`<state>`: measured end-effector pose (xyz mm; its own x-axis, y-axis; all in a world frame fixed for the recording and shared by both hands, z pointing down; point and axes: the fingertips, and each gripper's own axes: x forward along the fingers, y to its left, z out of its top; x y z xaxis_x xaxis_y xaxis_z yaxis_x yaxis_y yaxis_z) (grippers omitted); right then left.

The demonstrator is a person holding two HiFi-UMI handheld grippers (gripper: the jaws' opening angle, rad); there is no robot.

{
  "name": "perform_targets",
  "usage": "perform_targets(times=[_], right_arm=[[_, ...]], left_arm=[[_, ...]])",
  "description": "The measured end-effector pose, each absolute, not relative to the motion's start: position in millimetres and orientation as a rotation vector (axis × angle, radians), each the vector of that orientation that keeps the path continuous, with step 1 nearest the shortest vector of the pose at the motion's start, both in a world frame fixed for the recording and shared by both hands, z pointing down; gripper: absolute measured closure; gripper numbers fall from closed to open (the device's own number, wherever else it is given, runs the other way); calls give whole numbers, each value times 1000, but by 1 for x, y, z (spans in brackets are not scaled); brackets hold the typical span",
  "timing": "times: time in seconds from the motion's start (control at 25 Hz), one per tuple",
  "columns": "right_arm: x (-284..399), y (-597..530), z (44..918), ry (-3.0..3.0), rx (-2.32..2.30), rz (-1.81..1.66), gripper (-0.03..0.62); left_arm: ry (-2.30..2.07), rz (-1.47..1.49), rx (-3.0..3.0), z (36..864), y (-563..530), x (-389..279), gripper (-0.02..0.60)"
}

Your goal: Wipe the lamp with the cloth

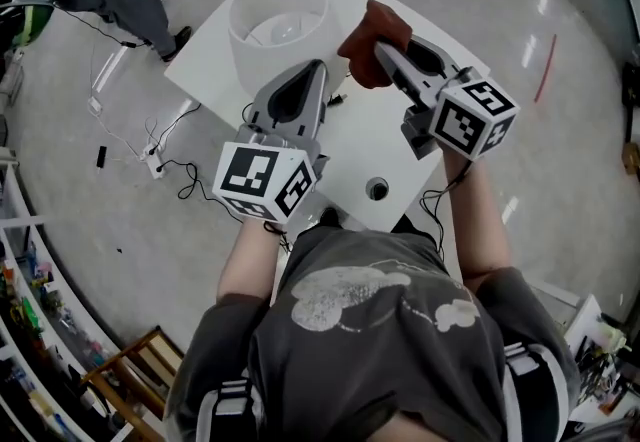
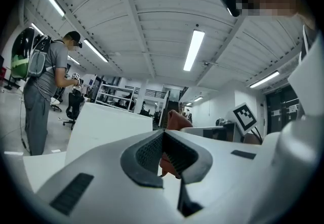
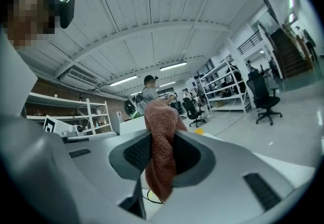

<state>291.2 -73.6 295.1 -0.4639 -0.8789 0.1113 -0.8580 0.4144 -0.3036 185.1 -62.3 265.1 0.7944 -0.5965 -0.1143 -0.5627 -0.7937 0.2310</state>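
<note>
cloth (image 1: 371,30) between right gripper (image 1: 383,52) jaws (lamp (image 1: 278,22) just beside)

Lamp (image 1: 277,25) on table (image 1: 400,145) — cloth (image 1: 372,42) just right

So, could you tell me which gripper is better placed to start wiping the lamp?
The right gripper: its jaws are clamped on the cloth, held up close beside the lamp. The left gripper has its jaws together on nothing.

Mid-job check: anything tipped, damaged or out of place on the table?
Nothing stands out. The lamp stands upright on the white table, the cloth is bunched in the right tool, and the left tool is shut and empty.
</note>
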Motion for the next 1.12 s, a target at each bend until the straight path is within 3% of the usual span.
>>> perform_targets(times=[0.36, 1.12], right_arm=[[284, -83, 253, 2763, -1293, -454, 502], [292, -124, 383, 2965, -1016, -740, 502]], left_arm=[[-1220, -318, 2701, 243, -46, 185, 574], [-1571, -211, 2469, 314, -56, 205, 574]])
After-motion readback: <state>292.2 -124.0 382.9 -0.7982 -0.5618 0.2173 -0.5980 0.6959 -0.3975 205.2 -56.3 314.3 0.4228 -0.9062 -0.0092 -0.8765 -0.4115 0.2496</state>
